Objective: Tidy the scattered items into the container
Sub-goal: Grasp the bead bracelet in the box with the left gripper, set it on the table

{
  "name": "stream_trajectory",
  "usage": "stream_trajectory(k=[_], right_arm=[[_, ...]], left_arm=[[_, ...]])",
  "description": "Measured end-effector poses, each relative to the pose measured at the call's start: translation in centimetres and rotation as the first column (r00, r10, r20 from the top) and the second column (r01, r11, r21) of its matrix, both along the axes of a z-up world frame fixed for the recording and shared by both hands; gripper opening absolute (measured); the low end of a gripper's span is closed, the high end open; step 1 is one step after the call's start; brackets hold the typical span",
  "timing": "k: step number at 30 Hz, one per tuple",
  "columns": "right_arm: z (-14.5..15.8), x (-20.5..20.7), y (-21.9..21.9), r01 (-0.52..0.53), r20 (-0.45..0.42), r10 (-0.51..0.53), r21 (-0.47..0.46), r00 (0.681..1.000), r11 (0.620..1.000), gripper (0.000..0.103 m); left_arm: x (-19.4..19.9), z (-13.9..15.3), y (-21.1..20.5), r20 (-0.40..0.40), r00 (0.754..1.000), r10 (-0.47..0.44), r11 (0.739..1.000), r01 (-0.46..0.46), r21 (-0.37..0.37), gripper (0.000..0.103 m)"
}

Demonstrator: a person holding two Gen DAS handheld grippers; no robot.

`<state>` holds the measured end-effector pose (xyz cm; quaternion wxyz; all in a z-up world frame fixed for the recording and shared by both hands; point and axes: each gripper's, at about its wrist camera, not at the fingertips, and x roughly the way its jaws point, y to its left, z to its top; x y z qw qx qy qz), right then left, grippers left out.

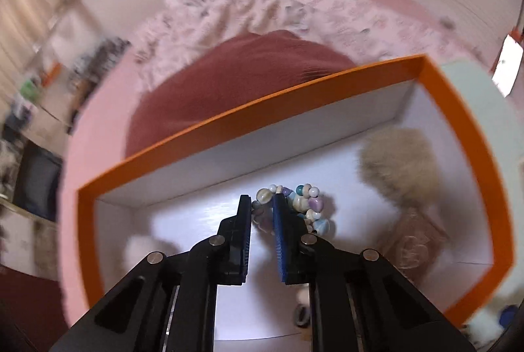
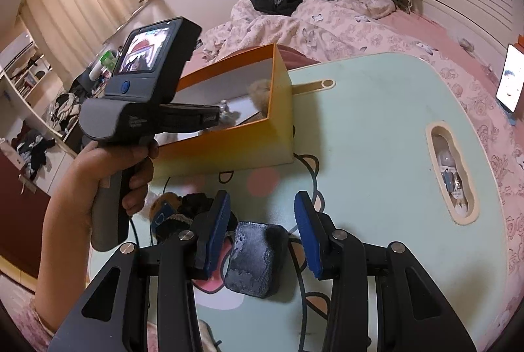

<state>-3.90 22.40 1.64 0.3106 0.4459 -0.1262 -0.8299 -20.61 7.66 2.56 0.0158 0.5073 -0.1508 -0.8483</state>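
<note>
The left gripper (image 1: 262, 204) reached down into the orange box (image 1: 229, 119) on the table (image 2: 376, 122), its fingers narrowed on a bead bracelet (image 1: 308, 207) lying on the box floor. The right gripper (image 2: 262, 234) hovered with fingers part open around a dark pouch (image 2: 255, 257), apparently next to be tidied.

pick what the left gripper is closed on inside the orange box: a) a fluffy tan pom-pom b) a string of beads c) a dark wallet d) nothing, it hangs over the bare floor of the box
b: in the left wrist view the left gripper is inside the orange box with its pads nipped on the string of beads, while the fluffy tan pom-pom lies apart to the right.
</note>
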Motion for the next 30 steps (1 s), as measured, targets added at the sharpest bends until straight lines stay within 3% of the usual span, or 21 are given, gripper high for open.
stream_trajectory(k=[3, 5, 10, 13, 14, 15, 16, 17, 19, 20, 23, 25, 27, 30], right_arm=[[0.0, 0.1, 0.1, -0.002, -0.002, 0.002, -0.001, 1.000, 1.000, 0.042], [0.0, 0.1, 0.2, 0.000, -0.001, 0.000, -0.004, 1.000, 1.000, 0.042], [-0.1, 0.0, 0.2, -0.001, 0.003, 0.001, -0.008, 1.000, 1.000, 0.042], [-0.2, 0.1, -0.1, -0.011, 0.010, 0.011, -0.008, 1.000, 1.000, 0.042], [-0.2, 0.2, -0.1, -0.015, 0.009, 0.015, -0.007, 1.000, 1.000, 0.042], [-0.2, 0.3, -0.2, -0.019, 0.009, 0.019, -0.003, 1.000, 1.000, 0.042], [-0.2, 0.3, -0.3, -0.021, 0.009, 0.022, -0.002, 1.000, 1.000, 0.042], [-0.2, 0.3, -0.3, -0.024, 0.010, 0.024, -0.003, 1.000, 1.000, 0.042], [-0.3, 0.4, -0.3, -0.026, 0.012, 0.026, -0.006, 1.000, 1.000, 0.042], [-0.3, 0.3, -0.2, -0.025, 0.014, 0.025, -0.005, 1.000, 1.000, 0.042], [-0.5, 0.2, 0.0, -0.018, 0.023, 0.019, -0.010, 1.000, 1.000, 0.042], [-0.4, 0.2, 0.1, -0.013, 0.024, 0.014, -0.014, 1.000, 1.000, 0.042], [-0.4, 0.1, 0.2, -0.009, 0.024, 0.009, -0.016, 1.000, 1.000, 0.042], [-0.3, 0.2, 0.1, -0.008, 0.021, 0.008, -0.015, 1.000, 1.000, 0.042]], left_arm=[[0.5, 1.8, -2.2, 0.008, 1.000, 0.017, 0.982, -0.019, 0.187, 0.006], [1.7, 4.1, -3.3, -0.048, 0.998, 0.028, 0.967, -0.014, 0.256, 0.001], [4.5, 9.6, -4.1, -0.188, 0.982, 0.012, 0.962, 0.040, 0.272, 0.000], [4.8, 10.2, -4.0, -0.194, 0.981, 0.000, 0.965, 0.051, 0.258, 0.001], [4.4, 9.6, -3.8, -0.157, 0.988, -0.008, 0.965, 0.049, 0.257, 0.015], [3.8, 8.3, -3.7, -0.088, 0.996, -0.012, 0.967, 0.034, 0.254, 0.053], [3.0, 6.9, -3.7, -0.038, 0.999, -0.011, 0.967, 0.021, 0.253, 0.066], [2.5, 5.7, -3.7, -0.016, 1.000, -0.015, 0.968, 0.019, 0.251, 0.066], [1.8, 3.4, -3.4, 0.049, 0.999, -0.016, 0.973, 0.005, 0.232, 0.048], [1.4, 2.3, -3.5, 0.089, 0.996, 0.005, 0.974, -0.025, 0.223, 0.032], [0.8, 1.0, -4.0, 0.120, 0.992, 0.044, 0.959, -0.075, 0.273, 0.031], [0.5, 0.6, -3.9, 0.116, 0.992, 0.051, 0.966, -0.078, 0.246, 0.031], [0.2, 0.1, -3.9, 0.095, 0.994, 0.061, 0.972, -0.081, 0.223, 0.017], [0.1, 0.4, -4.5, 0.071, 0.995, 0.077, 0.959, -0.093, 0.266, 0.013]])
